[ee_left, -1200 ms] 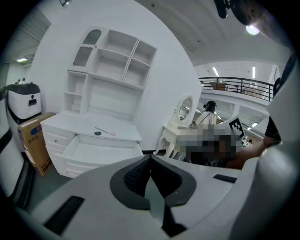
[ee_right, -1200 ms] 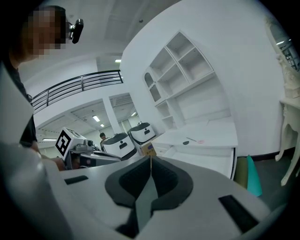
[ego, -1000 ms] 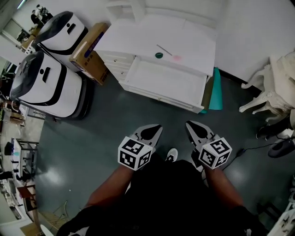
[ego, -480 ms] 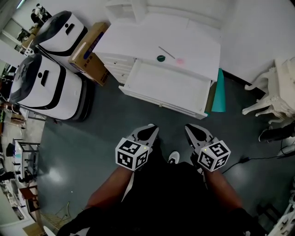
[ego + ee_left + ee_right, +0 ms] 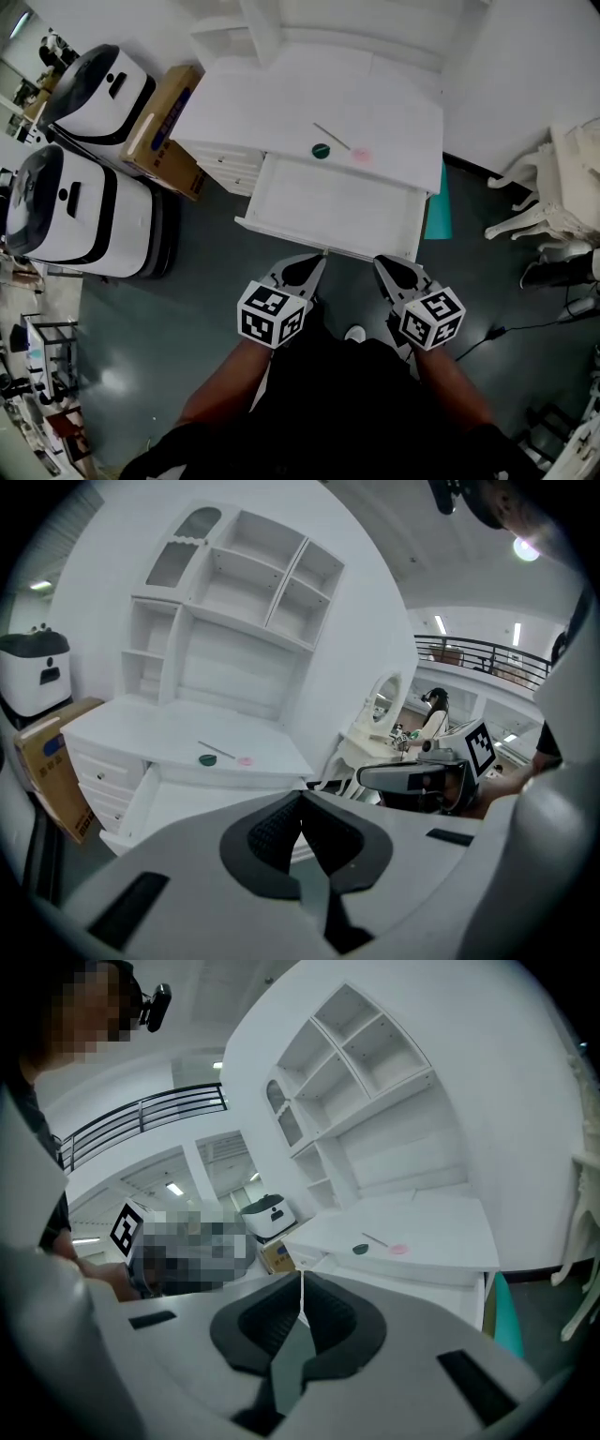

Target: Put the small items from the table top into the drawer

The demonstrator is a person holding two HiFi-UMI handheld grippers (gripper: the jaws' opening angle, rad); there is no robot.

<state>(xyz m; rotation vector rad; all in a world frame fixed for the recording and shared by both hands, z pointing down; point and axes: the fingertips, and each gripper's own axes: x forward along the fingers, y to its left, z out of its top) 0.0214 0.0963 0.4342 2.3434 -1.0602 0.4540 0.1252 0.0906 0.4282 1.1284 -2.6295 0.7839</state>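
On the white desk top [image 5: 281, 103] lie a green round piece [image 5: 322, 150], a thin stick [image 5: 331, 136] and a pink piece [image 5: 361, 156]. Below them the desk's drawer [image 5: 333, 211] stands pulled out, with nothing showing inside. My left gripper [image 5: 319, 259] and right gripper [image 5: 379, 262] hang side by side just short of the drawer's front, both shut with nothing in them. The left gripper view shows the green piece [image 5: 207, 758] and pink piece [image 5: 245, 760] beyond the meeting jaws. The right gripper view shows them too, the green piece [image 5: 361, 1249] and pink piece [image 5: 399, 1250].
Two white machines [image 5: 75, 202] and a cardboard box [image 5: 159, 131] stand left of the desk. A teal board [image 5: 436, 216] leans at its right side. A white chair [image 5: 562, 178] and a floor cable [image 5: 506, 328] are at the right. Shelves [image 5: 244, 583] rise over the desk.
Both grippers and the person have moved forward toward the desk; the open drawer's front now lies just ahead of the fingertips. The items on the desk have not moved.
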